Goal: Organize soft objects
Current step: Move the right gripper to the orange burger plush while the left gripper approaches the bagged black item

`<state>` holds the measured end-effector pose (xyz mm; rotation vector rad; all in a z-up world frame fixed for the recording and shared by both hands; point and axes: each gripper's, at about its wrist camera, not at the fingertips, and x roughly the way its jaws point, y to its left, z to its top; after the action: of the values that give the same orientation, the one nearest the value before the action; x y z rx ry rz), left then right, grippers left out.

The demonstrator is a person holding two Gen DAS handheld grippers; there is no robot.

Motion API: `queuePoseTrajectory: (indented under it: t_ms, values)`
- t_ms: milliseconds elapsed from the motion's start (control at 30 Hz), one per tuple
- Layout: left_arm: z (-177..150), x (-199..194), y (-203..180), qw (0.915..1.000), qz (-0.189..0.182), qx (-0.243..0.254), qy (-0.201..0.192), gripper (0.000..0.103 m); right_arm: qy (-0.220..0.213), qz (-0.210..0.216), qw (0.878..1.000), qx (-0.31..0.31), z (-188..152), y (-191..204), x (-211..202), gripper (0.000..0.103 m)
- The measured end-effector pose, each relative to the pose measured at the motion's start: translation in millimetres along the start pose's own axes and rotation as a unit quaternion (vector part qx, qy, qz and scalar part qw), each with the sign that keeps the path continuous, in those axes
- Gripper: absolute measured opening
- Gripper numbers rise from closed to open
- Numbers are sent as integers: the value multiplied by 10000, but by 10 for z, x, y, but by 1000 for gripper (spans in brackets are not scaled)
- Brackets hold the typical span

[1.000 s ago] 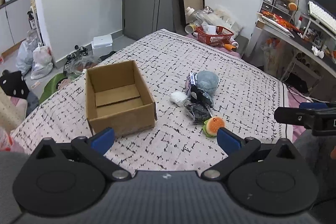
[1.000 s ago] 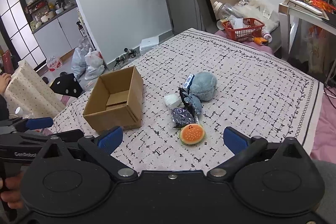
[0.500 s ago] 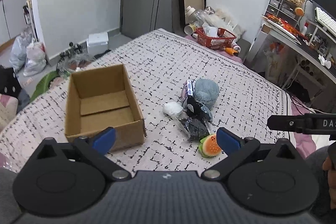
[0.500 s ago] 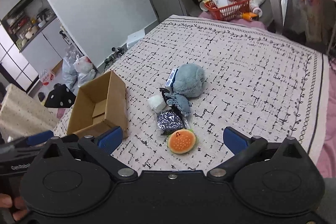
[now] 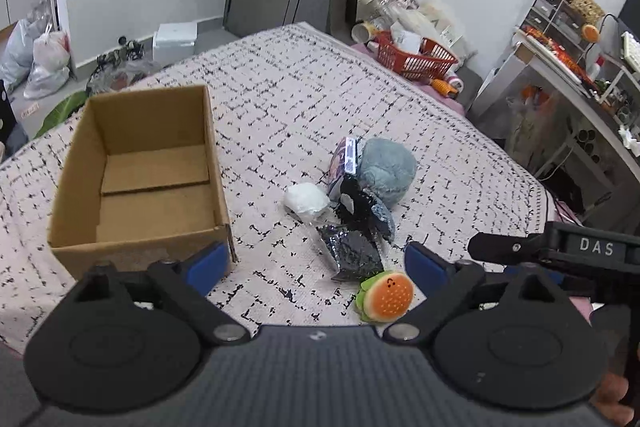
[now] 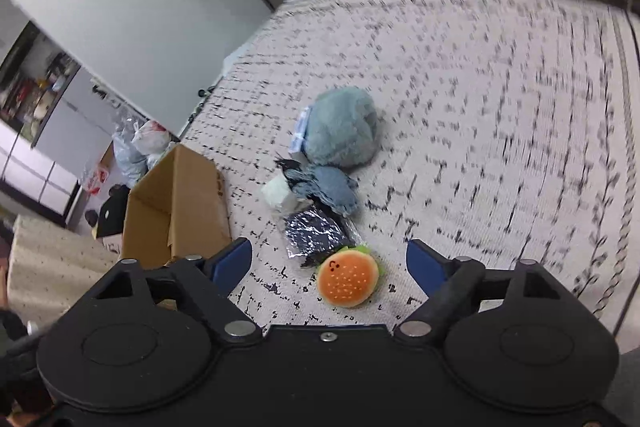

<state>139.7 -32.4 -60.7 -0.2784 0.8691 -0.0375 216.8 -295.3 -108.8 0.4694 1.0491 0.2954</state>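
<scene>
Plainly, little of the sorting is seen to be done; at the left of the patterned bedspread [image 5: 304, 75] a cardboard box [image 5: 136, 179] is set open and upright, and nothing is seen inside it but its own bottom flaps; the left gripper [image 5: 316, 259] is held near and low between the box and the pile, its jaws closing from a wide spread with nothing between them but bare cloth; just right of the box, apart from it, a small white soft lump [image 5: 306, 201] is found at the left edge of the pile, touching a dark crumpled item [image 5: 358, 211] and a shiny black packet [image 5: 352, 251] nearer the viewer; behind these a round blue-grey plush [image 5: 386, 171] is lain at the far side, with a small printed packet [image 5: 346, 159] tucked against its left; nearest of all, a little burger-shaped plush [image 6: 347, 279] is seen between the fingers of the right gripper [image 6: 330, 263], whose jaws are closing though the pads are not yet pressed on it; every soft object is judged left to be moved into the box, the burger plush probably first; beyond the bed's far right corner a red basket [image 5: 416, 57] is left among clutter.
</scene>
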Motion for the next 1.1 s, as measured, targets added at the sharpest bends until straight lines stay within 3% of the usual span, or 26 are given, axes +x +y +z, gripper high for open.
queuePoseTrajectory:
  t_ms: [67, 167, 333, 567, 867, 900, 933, 1100]
  values:
    - [9, 108, 26, 9999, -41, -105, 120, 77, 135, 28, 9997, 187, -5, -49, 102, 74]
    - [8, 237, 43, 9993, -116, -173, 295, 69, 243, 159, 9991, 316, -6, -85, 200, 70]
    - [-46, 431, 33, 9987, -170, -205, 440, 62, 493, 143, 9972, 547, 24, -161, 384, 59]
    - [-93, 675, 35, 9977, -160, -315, 583, 52, 984, 271, 9911, 850, 4, -254, 683, 59]
    - [-77, 958, 40, 9957, -101, -457, 799, 51, 1432, 258, 9819, 1210, 4, -396, 1030, 59]
    - [-65, 988, 35, 9955, -85, -465, 825, 51, 1463, 245, 9814, 1223, 4, -406, 1065, 55]
    - [-49, 1017, 29, 9954, -76, -471, 830, 52, 1497, 250, 9807, 1235, 1, -415, 1102, 45]
    - [24, 1165, -2, 9947, -84, -496, 896, 56, 1454, 305, 9803, 1301, 8, -449, 1169, 33]
